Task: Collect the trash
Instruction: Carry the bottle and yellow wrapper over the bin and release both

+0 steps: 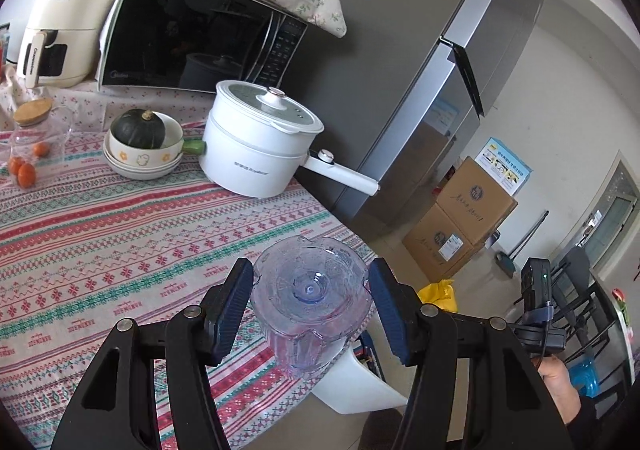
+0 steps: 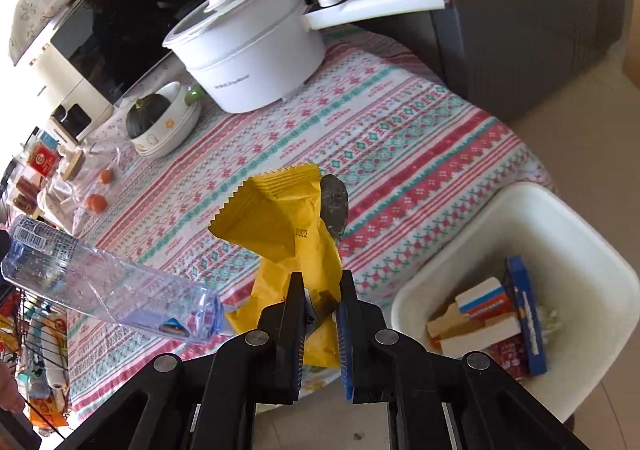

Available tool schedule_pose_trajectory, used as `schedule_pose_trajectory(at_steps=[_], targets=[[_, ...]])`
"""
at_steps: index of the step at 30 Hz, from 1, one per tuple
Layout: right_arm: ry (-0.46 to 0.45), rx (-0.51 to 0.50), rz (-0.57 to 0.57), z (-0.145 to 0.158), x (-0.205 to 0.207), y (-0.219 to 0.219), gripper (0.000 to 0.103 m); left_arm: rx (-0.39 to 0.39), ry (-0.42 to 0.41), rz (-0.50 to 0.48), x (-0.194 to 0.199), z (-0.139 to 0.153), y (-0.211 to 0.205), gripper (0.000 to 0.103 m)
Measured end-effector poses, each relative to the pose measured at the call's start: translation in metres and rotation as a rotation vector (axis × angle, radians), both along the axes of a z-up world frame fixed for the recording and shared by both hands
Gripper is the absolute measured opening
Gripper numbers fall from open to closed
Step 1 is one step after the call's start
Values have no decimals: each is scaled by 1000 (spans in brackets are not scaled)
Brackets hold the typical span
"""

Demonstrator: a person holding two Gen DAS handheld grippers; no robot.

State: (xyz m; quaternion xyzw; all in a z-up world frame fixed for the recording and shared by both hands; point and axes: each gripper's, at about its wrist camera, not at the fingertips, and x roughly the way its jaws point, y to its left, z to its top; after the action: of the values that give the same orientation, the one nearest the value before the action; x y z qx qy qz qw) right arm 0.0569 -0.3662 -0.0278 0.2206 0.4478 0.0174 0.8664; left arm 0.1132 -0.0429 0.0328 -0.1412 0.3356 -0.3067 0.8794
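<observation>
"CHANGHONG" on air fryer (image 1: pixel 60 26)

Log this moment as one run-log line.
left hand-held gripper: shut on bottle | right hand-held gripper: shut on wrapper | bin: holds boxes | both items over table edge

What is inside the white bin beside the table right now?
The white bin holds small cardboard boxes and a blue box on edge. Anything beneath them is covered.

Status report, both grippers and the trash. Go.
Left gripper shut on clear plastic bottle. Right gripper shut on yellow wrapper. White bin beside table, path clear.
</observation>
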Motion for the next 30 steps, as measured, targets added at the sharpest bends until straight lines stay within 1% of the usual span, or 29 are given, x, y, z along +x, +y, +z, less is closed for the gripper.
schedule_pose_trajectory(at_steps=[3, 8, 12, 15, 20, 23, 27, 30], targets=[[14, -7, -31, -3, -12, -19, 12, -8, -4, -40, -4, 2, -19, 62], [28, -9, -87, -7, -32, -52, 12, -1, -7, -115, -15, 0, -60, 62], [39, -16, -128, -11, -48, -76, 12, -5, 3, -171, -22, -6, -94, 62], [56, -17, -164, -18, -59, -93, 12, 9, 7, -216, -27, -14, -120, 62], [90, -24, -215, -31, -76, -120, 12, 34, 14, -279, -35, -33, -165, 62], [112, -30, -241, -39, -84, -133, 12, 60, 15, -308, -38, -49, -193, 63], [148, -36, -250, -50, -89, -145, 12, 90, 6, -321, -38, -72, -225, 63], [174, -41, -251, -57, -90, -150, 13, 97, -7, -322, -36, -83, -239, 63]])
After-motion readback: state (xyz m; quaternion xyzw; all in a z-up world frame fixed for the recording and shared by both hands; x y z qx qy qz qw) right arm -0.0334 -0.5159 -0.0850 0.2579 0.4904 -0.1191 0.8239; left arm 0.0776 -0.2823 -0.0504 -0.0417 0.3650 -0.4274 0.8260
